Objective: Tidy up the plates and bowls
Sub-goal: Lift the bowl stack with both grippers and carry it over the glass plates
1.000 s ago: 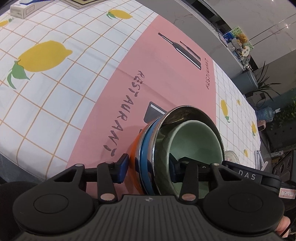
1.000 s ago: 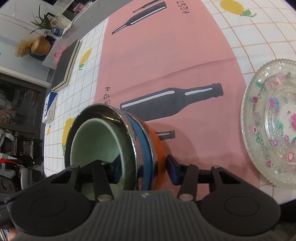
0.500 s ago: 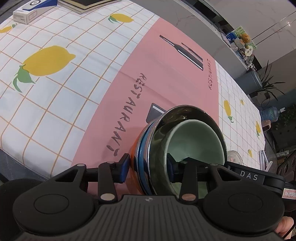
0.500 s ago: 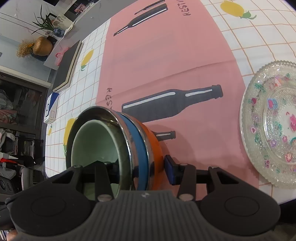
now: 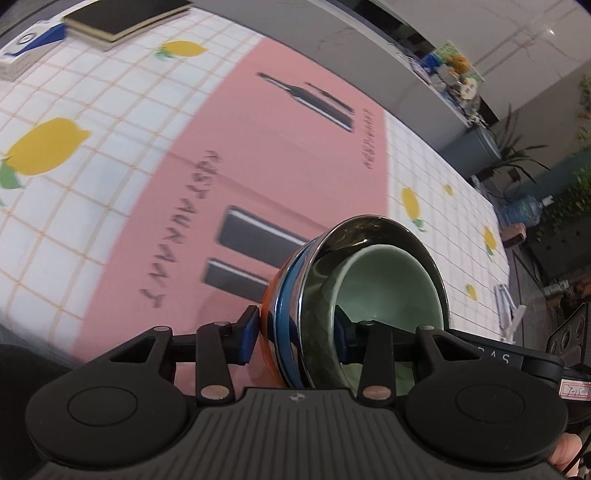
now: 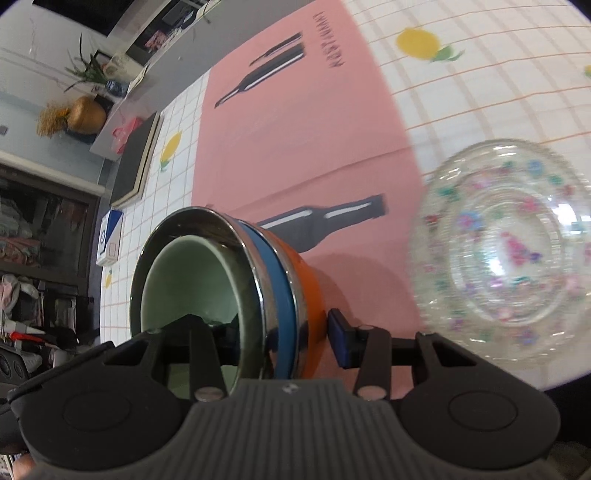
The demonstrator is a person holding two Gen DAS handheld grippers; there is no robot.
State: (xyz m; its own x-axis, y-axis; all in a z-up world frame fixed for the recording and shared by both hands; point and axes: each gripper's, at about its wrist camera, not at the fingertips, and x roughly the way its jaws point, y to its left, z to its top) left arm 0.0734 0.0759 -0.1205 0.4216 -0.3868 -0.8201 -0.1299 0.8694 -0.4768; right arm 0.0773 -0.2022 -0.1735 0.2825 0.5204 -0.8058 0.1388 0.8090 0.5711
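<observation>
A nested stack of bowls (image 5: 295, 310) is held between both grippers above the table: an orange bowl outside, a blue one, a shiny steel one, and a pale green bowl (image 5: 384, 284) inside. My left gripper (image 5: 295, 332) is shut across the stack's rim, one finger outside the orange wall, one inside the green bowl. My right gripper (image 6: 280, 332) is shut on the opposite rim of the same stack (image 6: 280, 273). A clear glass plate with coloured flowers (image 6: 509, 284) lies on the table just right of the stack.
The table wears a white lemon-print cloth with a pink "RESTAURANT" panel (image 5: 258, 147). A black notebook (image 5: 125, 18) and a blue-white box (image 5: 29, 48) lie at the far edge. Shelves, plants and a chair stand beyond the table.
Both grippers have carried the bowl stack toward the glass plate, which now looms larger and closer in the right wrist view. The grip on the stack is unchanged.
</observation>
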